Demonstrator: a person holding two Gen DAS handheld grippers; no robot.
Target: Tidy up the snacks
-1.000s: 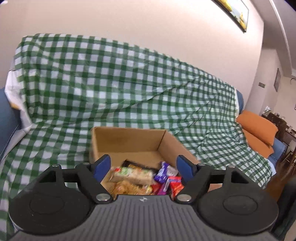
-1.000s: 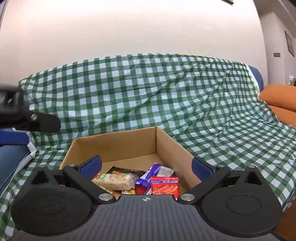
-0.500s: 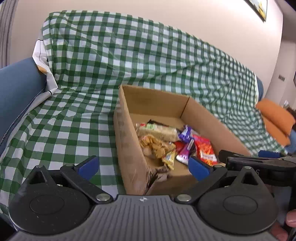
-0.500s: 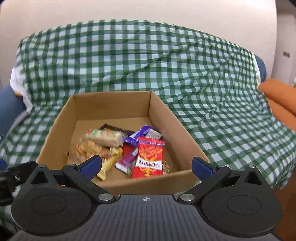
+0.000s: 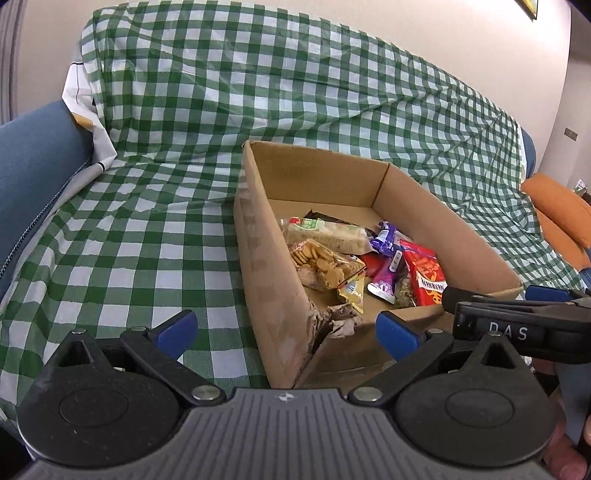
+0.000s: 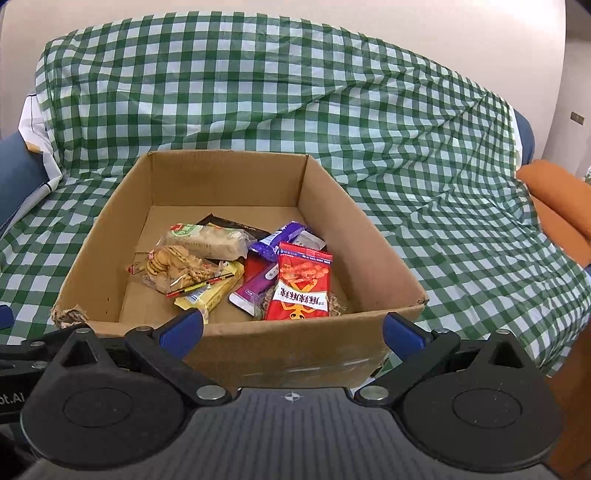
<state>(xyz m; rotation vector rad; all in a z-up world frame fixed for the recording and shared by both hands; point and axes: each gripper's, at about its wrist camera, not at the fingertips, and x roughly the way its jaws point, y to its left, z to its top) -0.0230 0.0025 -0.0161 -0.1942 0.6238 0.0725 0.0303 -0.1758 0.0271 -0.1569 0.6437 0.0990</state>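
An open cardboard box (image 6: 229, 181) sits on a green checked cloth; it also shows in the left wrist view (image 5: 266, 266). Inside lie several snacks: a red packet (image 6: 301, 282), a clear bag of round crackers (image 6: 177, 264), a long cracker pack (image 6: 208, 240), a purple packet (image 6: 255, 288), a yellow packet (image 6: 212, 291). My right gripper (image 6: 293, 328) is open and empty, just in front of the box's near wall. My left gripper (image 5: 284, 328) is open and empty at the box's torn near-left corner (image 5: 338, 321). The right gripper (image 5: 517, 317) shows at the right of the left wrist view.
The checked cloth (image 6: 424, 166) covers a sofa seat and back. A blue sofa arm (image 5: 33, 170) is at the left. An orange cushion (image 6: 561, 206) lies at the right. A beige wall (image 6: 332, 14) is behind.
Both grippers have tilted down and come nearer the box, so the snacks now show from above. The left gripper has shifted left toward the box's corner. Both stayed open.
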